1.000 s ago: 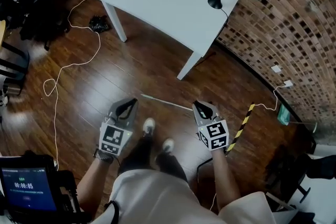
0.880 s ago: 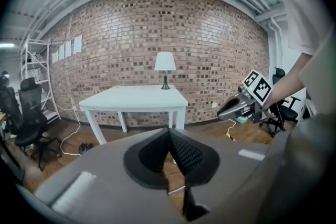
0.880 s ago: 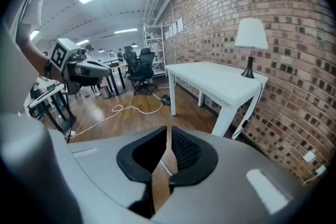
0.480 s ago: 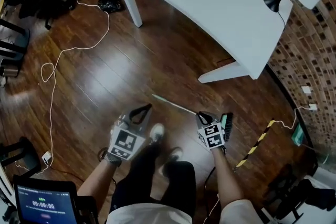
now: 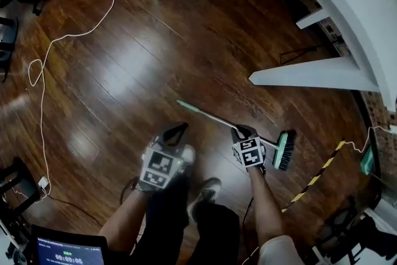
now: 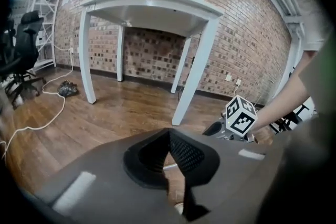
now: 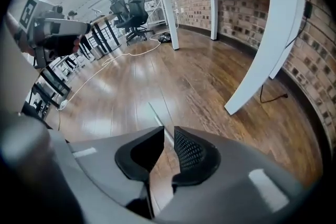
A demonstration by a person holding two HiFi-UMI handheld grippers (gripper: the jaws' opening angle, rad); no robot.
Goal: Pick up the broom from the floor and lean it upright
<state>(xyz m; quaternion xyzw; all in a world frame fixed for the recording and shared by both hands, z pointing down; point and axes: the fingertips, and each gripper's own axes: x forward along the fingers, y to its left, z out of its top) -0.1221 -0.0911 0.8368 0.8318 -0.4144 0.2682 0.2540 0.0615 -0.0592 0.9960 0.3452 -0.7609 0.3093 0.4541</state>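
- The dark brown plank floor (image 5: 155, 59) filled the head view and sat closer than a second before. The person had crouched and brought both hands down low.
- A white rectangular table (image 5: 366, 15) stood at 1 to 2 o'clock, its legs beyond the broom.
- The broom with a thin pale handle and a teal-backed dark brush head (image 5: 211, 116) still lay flat on the floor. Its handle tip pointed to 10 o'clock and its head to 4 o'clock.
- The right claw (image 5: 243, 132) had dropped over the handle just beside the head. Its jaws were opening and stood narrowly apart. The handle showed through the gap, but no pad pressed on it. The reach looked finished, so the grasp likely came next.
- The left claw (image 5: 175, 131) hung at 7 o'clock from the right one, apart from the handle, tips together and holding nothing.
- A white shoe (image 5: 186, 153) showed just beside the left claw.
- A thin white cable (image 5: 43, 65) trailed at 9 o'clock, well apart from the broom.
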